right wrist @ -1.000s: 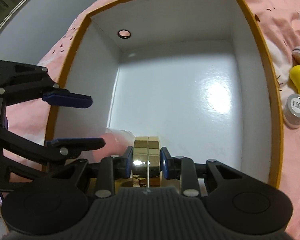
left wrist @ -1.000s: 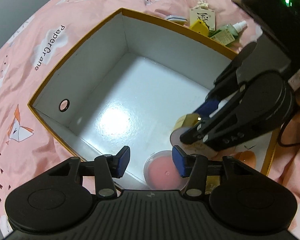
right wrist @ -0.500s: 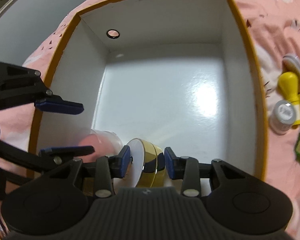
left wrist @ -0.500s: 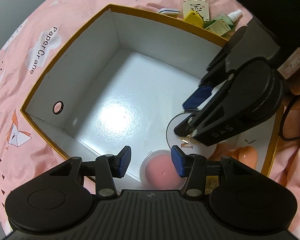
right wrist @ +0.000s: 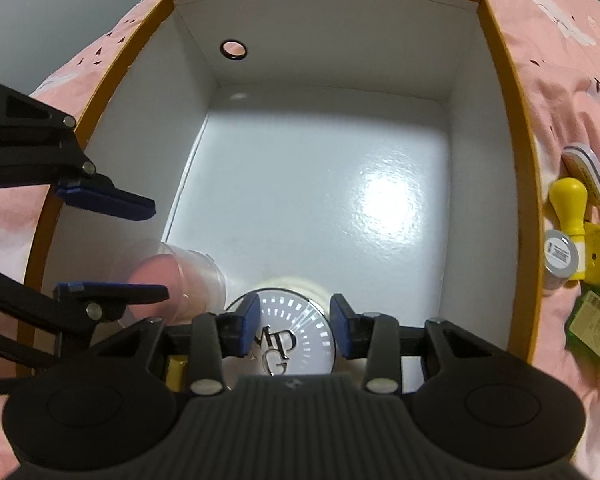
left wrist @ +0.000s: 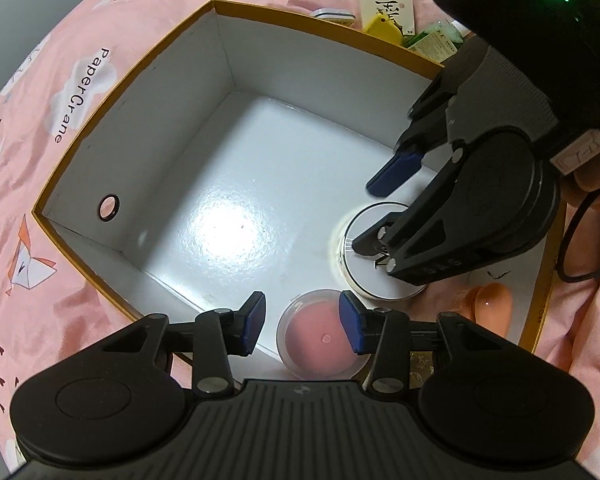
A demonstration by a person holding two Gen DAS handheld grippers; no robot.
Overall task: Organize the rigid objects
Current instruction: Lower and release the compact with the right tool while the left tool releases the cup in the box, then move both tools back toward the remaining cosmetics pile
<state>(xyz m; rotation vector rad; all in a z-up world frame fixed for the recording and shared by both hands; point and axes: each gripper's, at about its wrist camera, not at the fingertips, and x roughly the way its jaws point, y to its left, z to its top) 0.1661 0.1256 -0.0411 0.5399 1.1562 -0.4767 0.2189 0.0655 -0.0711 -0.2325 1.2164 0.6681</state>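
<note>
Box [left wrist: 132, 116]: white inside, mustard rim, open top, filling the middle of both views; round grommet hole [right wrist: 233, 49] in one wall.
Left gripper [left wrist: 302, 324]: bottom centre of its own view, blue pads either side of the pink jar, jaws closing, pads not pressing it.
Pink jar [left wrist: 320, 338]: clear plastic, pink contents, on the box floor at the near wall, lower centre of the left view; lower left in the right view.
Right gripper [right wrist: 294, 328]: bottom centre of its own view, jaws opening, pads clear of the round tin's sides.
Round tin [right wrist: 296, 334]: white lid with "MPG" lettering and a dash ring, lying flat on the floor just beside the pink jar.
Outside, right edge of the right view: yellow stamp [right wrist: 570, 208], small silver-lidded pot [right wrist: 560, 256], green packet [right wrist: 598, 324].
Bedding [left wrist: 60, 92]: pink, printed "PaperCrane".
</note>
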